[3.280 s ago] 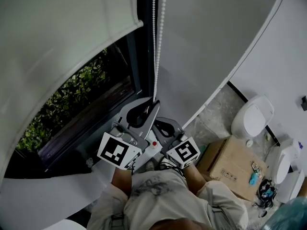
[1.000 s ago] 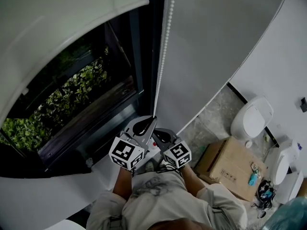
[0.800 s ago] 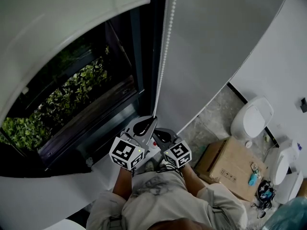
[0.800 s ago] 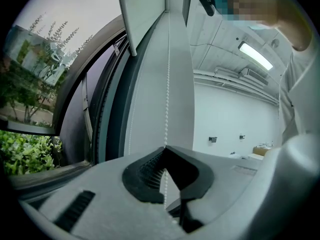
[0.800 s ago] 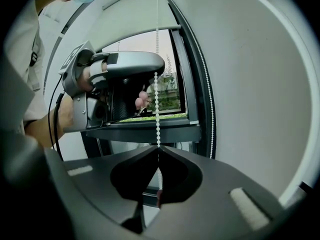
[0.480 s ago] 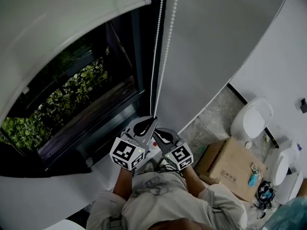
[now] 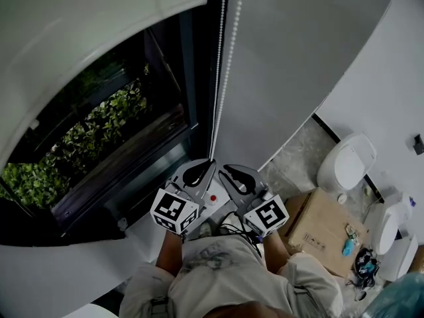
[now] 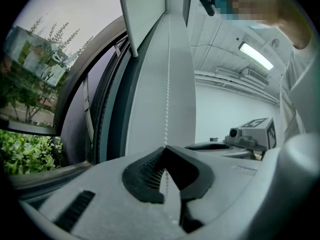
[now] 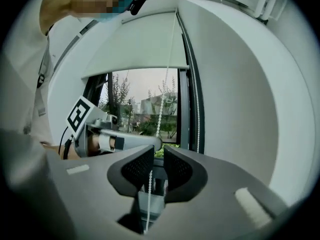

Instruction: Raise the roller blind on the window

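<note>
The white roller blind (image 7: 79,25) hangs over the upper part of the window, with green bushes showing below its bottom bar. Two strands of white bead chain (image 7: 222,65) drop along the dark window frame. My left gripper (image 7: 209,161) is shut on one strand of the bead chain (image 8: 167,99); its tips (image 8: 165,149) meet on the beads. Just to its right, my right gripper (image 7: 227,169) has just been opening. Its pads stand apart (image 9: 158,149), and a strand of the bead chain (image 9: 161,114) runs loosely between them. The blind (image 9: 140,49) also shows in the right gripper view.
The dark window frame (image 7: 192,71) and a grey wall panel (image 7: 291,58) flank the chain. On the floor to the right are a white toilet (image 7: 344,164) and a cardboard box (image 7: 318,230). The person's torso fills the bottom of the head view.
The right gripper has let go of the chain, opened and risen beside the left one. The left gripper has stayed put. The blind stands higher than three seconds ago.
</note>
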